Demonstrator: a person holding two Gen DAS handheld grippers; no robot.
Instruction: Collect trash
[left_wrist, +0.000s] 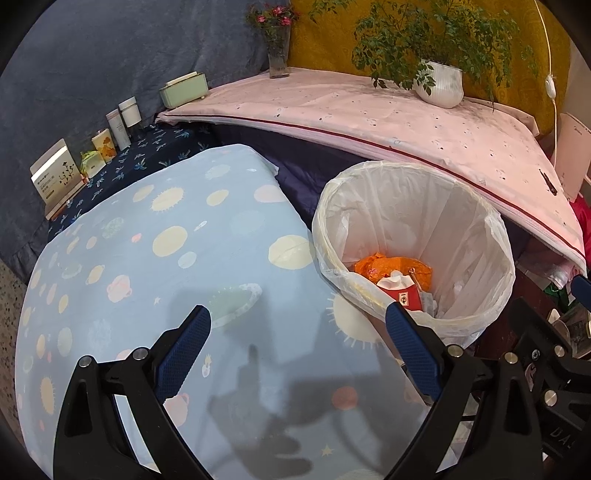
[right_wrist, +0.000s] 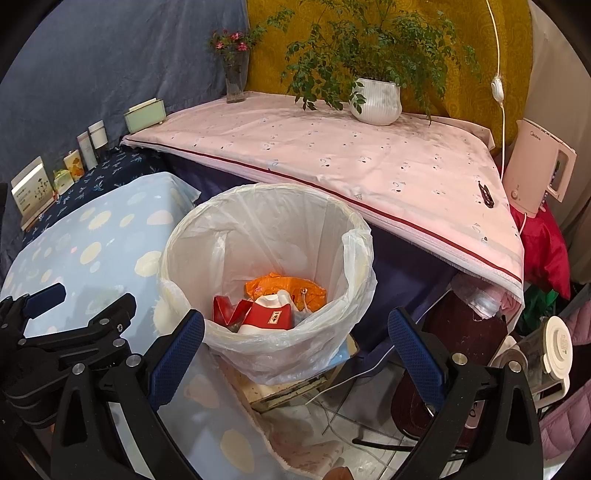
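Trash sits in the bin (right_wrist: 266, 280); both my grippers hang empty.
Left gripper (left_wrist: 297, 326) and right gripper (right_wrist: 295, 330) gape apart; red carton (right_wrist: 264, 317) lies lengthwise left-right.

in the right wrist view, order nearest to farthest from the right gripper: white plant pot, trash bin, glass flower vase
1. trash bin, just ahead of the right gripper, center
2. white plant pot, back right on the pink cloth
3. glass flower vase, back corner, left of the pot
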